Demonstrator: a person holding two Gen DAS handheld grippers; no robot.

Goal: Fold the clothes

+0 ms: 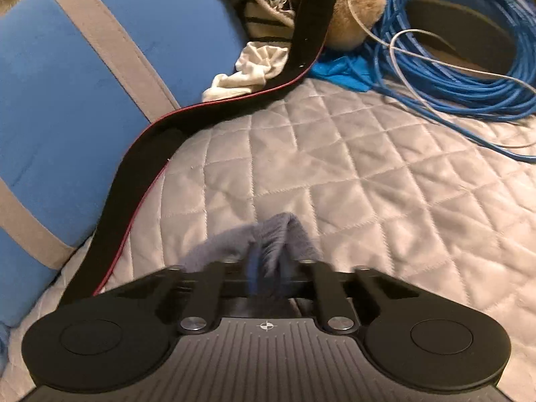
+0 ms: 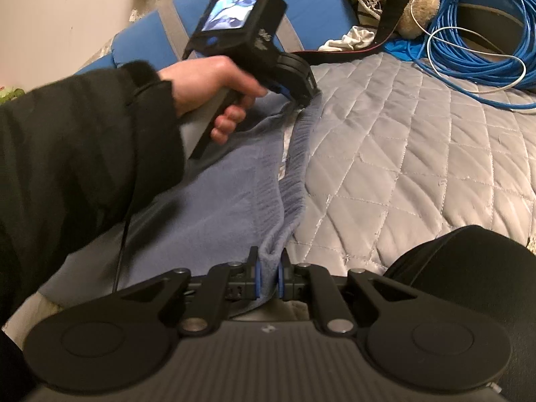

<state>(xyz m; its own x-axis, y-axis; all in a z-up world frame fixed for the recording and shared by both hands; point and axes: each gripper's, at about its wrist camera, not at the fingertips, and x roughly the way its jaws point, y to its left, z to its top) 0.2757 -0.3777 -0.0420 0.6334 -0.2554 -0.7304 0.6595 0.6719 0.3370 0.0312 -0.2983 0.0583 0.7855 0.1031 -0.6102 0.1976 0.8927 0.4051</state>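
A blue-grey fleece garment point(image 2: 227, 201) lies on the grey quilted bed cover point(image 2: 418, 154), its ribbed hem running from one gripper to the other. My right gripper point(image 2: 268, 273) is shut on the near end of that hem, which bunches between the blue pads. The left gripper point(image 2: 303, 100), held by a hand in a black sleeve point(image 2: 83, 154), pinches the far end. In the left wrist view the left gripper point(image 1: 268, 268) is shut on a bunched, blurred fold of the garment point(image 1: 271, 238) just above the quilt point(image 1: 385, 181).
A black strap with red edging point(image 1: 157, 154) snakes along the blue and grey cushion point(image 1: 60, 100). Behind lie a white cloth point(image 1: 251, 70), a tan plush toy point(image 1: 358, 6) and a coil of blue cable point(image 1: 469, 77). A black rounded object point(image 2: 469, 268) sits at the near right.
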